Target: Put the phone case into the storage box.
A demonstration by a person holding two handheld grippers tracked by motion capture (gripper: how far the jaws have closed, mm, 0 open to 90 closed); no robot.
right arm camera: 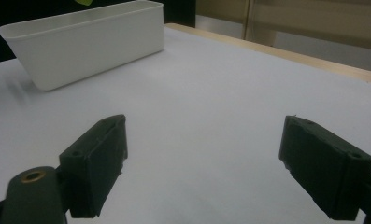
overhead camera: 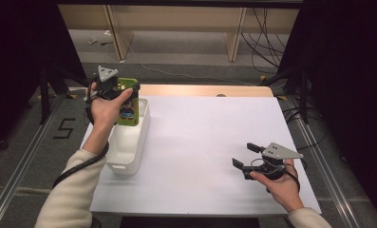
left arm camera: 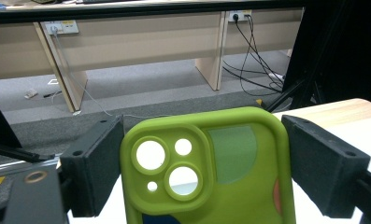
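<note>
the white table [overhead camera: 205, 142] carries a white plastic bin [overhead camera: 129, 142] at its 9 o'clock edge. over the bin's far end, at about 10 o'clock, the left gripper [overhead camera: 117, 90] holds a green phone case [overhead camera: 127, 102] upright, jaws clenched on its sides. judging by this, the case is lifted and lowering it into the bin remains. the right gripper [overhead camera: 245, 156] rests at 4 o'clock, jaws released and empty. the case's lower half is cut off in the left gripper view, and its printed picture is too small to read.
</note>
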